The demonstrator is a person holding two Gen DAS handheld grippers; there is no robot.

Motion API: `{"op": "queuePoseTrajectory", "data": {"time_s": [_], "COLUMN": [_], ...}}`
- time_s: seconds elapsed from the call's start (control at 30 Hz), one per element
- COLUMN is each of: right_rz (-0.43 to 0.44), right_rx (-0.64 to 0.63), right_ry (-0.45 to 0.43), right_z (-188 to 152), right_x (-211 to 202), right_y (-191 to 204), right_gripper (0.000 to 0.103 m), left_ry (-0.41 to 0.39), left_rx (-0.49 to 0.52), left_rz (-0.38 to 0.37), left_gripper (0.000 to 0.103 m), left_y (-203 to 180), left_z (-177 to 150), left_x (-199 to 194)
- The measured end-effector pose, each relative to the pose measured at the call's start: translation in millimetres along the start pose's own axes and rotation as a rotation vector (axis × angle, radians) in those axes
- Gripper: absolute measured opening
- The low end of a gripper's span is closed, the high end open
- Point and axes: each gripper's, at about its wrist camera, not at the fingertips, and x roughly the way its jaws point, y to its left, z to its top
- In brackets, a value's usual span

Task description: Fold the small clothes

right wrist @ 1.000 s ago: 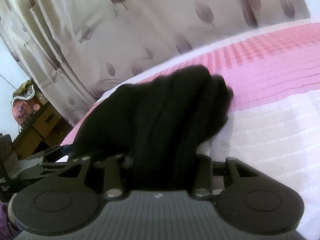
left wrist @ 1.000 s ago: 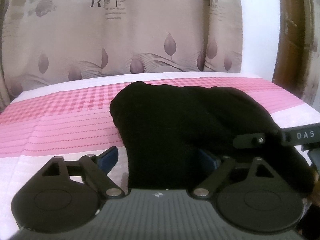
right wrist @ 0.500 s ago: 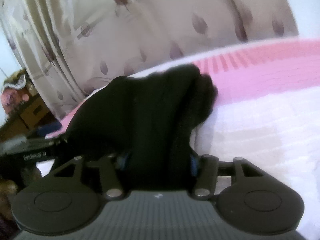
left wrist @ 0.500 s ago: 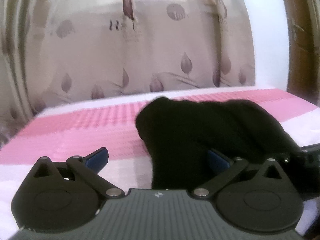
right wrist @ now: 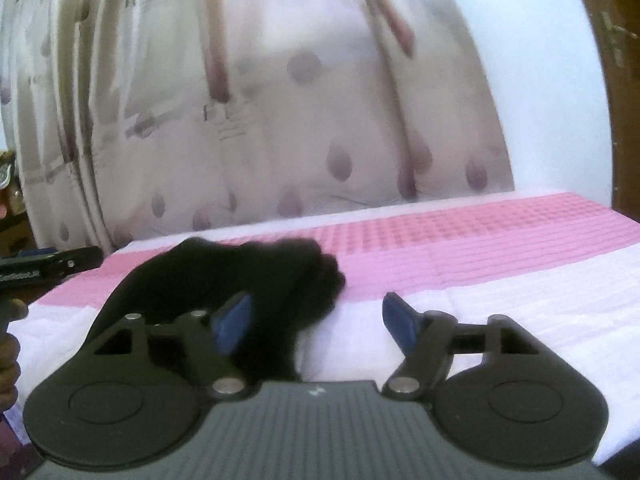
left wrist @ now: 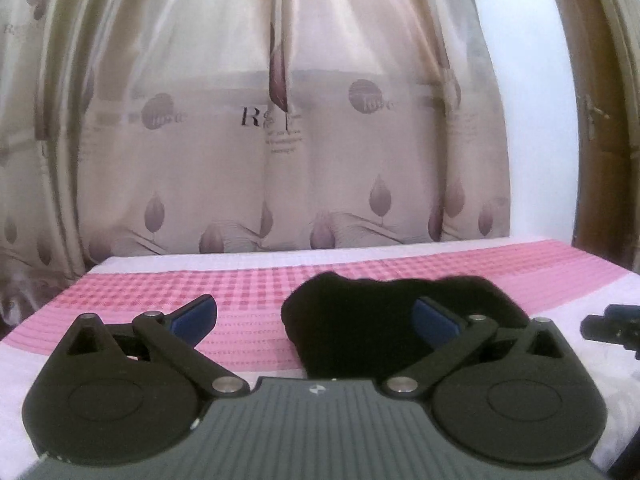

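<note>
A small black garment [left wrist: 360,320] lies bunched on the pink and white bed cover [left wrist: 240,296]. My left gripper [left wrist: 316,314] is open and empty, raised just in front of the garment; its right blue fingertip [left wrist: 434,316] overlaps the cloth in view. In the right wrist view the same garment [right wrist: 248,272] lies left of centre. My right gripper [right wrist: 318,318] is open and empty, with its left fingertip [right wrist: 234,320] in front of the cloth and its right fingertip [right wrist: 400,320] over white cover.
A beige leaf-print curtain [left wrist: 280,140] hangs behind the bed. A brown wooden door frame [left wrist: 600,120] stands at the right. The other gripper shows at the right edge of the left wrist view [left wrist: 612,320] and at the left edge of the right wrist view [right wrist: 48,264].
Both grippers have let go of the black garment, opened wide and pulled up and back. The garment now rests bunched on the bed.
</note>
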Motion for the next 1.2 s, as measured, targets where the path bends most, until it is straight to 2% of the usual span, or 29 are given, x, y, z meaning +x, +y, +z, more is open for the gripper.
{"op": "queuePoseTrajectory", "data": {"time_s": [0.17, 0.23, 0.4, 0.6, 1.2], "right_rz": [0.005, 0.010, 0.023, 0.032, 0.047], "right_rx": [0.002, 0.001, 0.010, 0.013, 0.000], "right_ry": [-0.006, -0.008, -0.003, 0.007, 0.022], "right_z": [2, 1, 1, 0, -2], "right_x": [-2, -3, -4, -7, -7], "right_y": [1, 1, 0, -2, 3], "right_gripper": [0.075, 0.075, 0.076, 0.076, 0.077], "left_ry": [-0.043, -0.071, -0.082, -0.049, 0.003], "left_rx": [-0.016, 0.012, 0.098, 0.043, 0.030], "left_rz": [-0.035, -0.039, -0.042, -0.089, -0.063], "left_gripper": [0.103, 0.103, 0.103, 0.103, 0.103], "left_y": [-4, -10, -28, -29, -21], "left_z": [9, 12, 17, 21, 14], "left_x": [-12, -17, -22, -20, -14]}}
